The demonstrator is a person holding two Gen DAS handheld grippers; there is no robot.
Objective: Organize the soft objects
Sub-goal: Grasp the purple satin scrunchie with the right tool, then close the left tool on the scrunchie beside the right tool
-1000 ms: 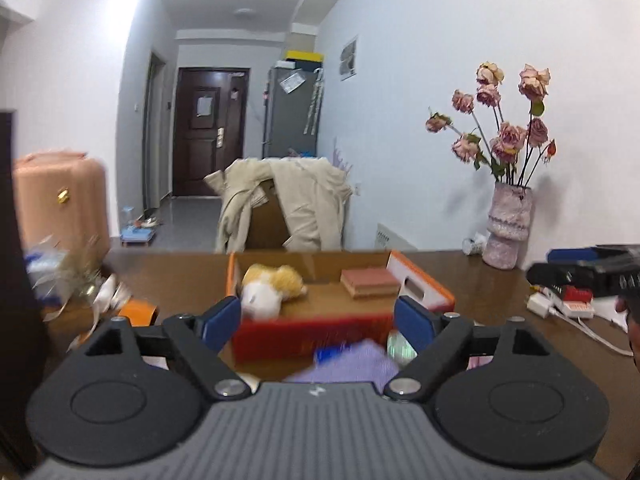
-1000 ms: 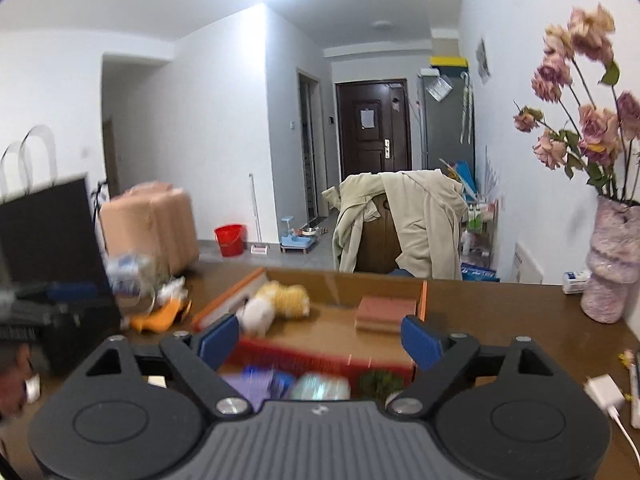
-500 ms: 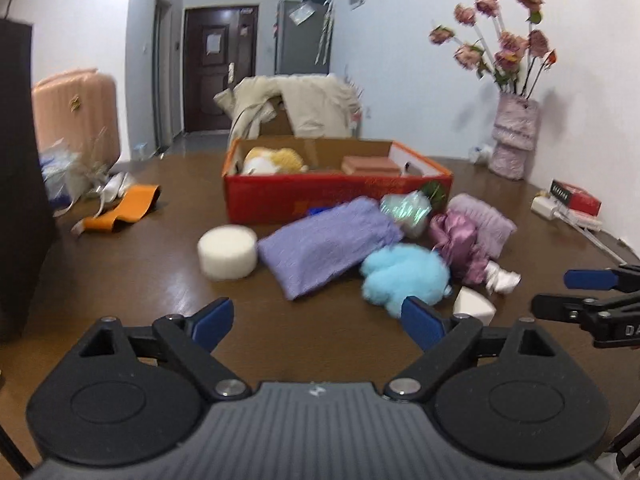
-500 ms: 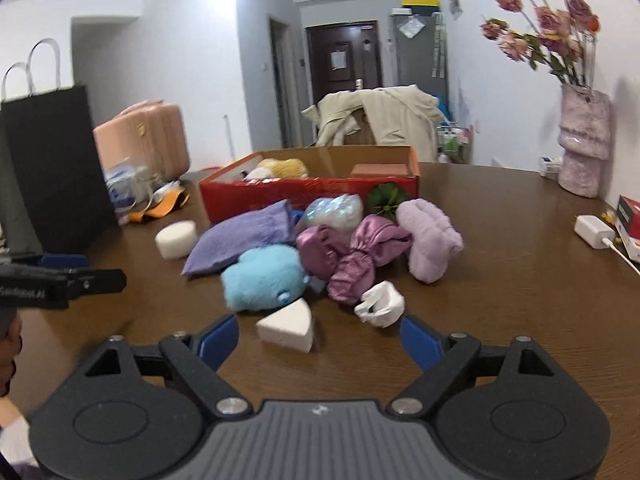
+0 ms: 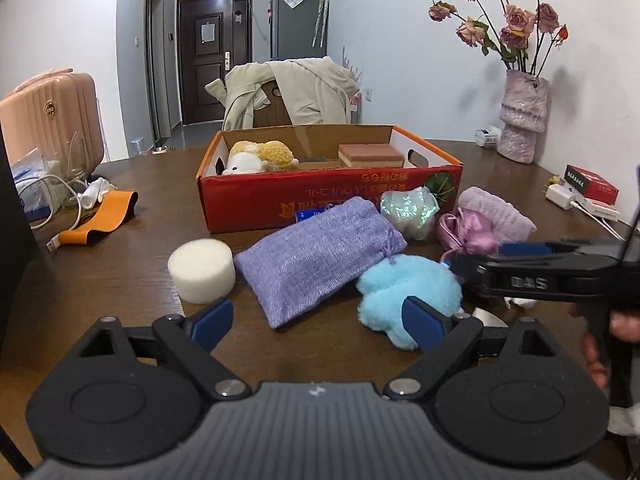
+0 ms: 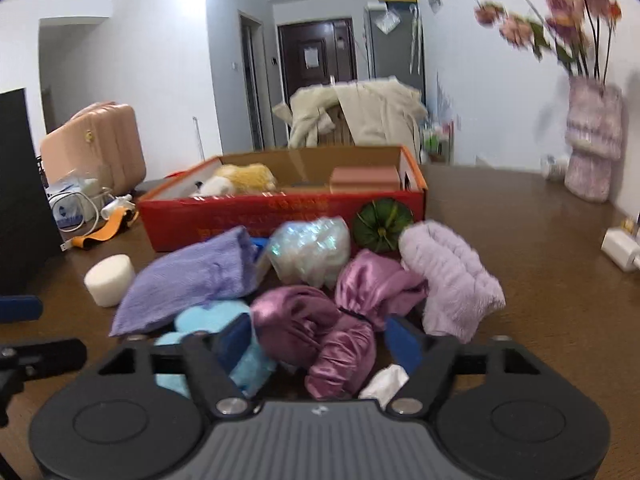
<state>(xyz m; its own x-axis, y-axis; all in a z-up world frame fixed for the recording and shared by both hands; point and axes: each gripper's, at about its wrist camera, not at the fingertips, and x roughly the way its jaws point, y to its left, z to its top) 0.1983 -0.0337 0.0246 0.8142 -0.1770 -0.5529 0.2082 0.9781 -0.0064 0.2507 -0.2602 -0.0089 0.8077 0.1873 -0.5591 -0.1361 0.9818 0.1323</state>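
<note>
A red cardboard box (image 5: 280, 200) (image 6: 224, 216) on the brown table holds a yellow plush toy (image 5: 260, 157) and a pink sponge block (image 5: 370, 155). In front lie a purple pouch (image 5: 316, 254) (image 6: 188, 276), a blue fluffy toy (image 5: 408, 288), a white foam cylinder (image 5: 201, 270), an iridescent puff (image 6: 310, 250), a satin pink scrunchie (image 6: 332, 320) and a lilac towel (image 6: 452, 276). My left gripper (image 5: 318, 320) is open just before the pouch and blue toy. My right gripper (image 6: 316, 338) is open, its fingers either side of the satin scrunchie.
A vase of dried roses (image 5: 520, 120) stands at the back right. A charger and red pack (image 5: 588, 188) lie at the right edge. Cables and an orange strap (image 5: 100, 216) lie at the left. A black bag (image 6: 20, 200) stands far left.
Both grippers have come down and forward toward the pile. The right gripper has moved in over the scrunchie; the left has closed on the pouch and blue toy.
</note>
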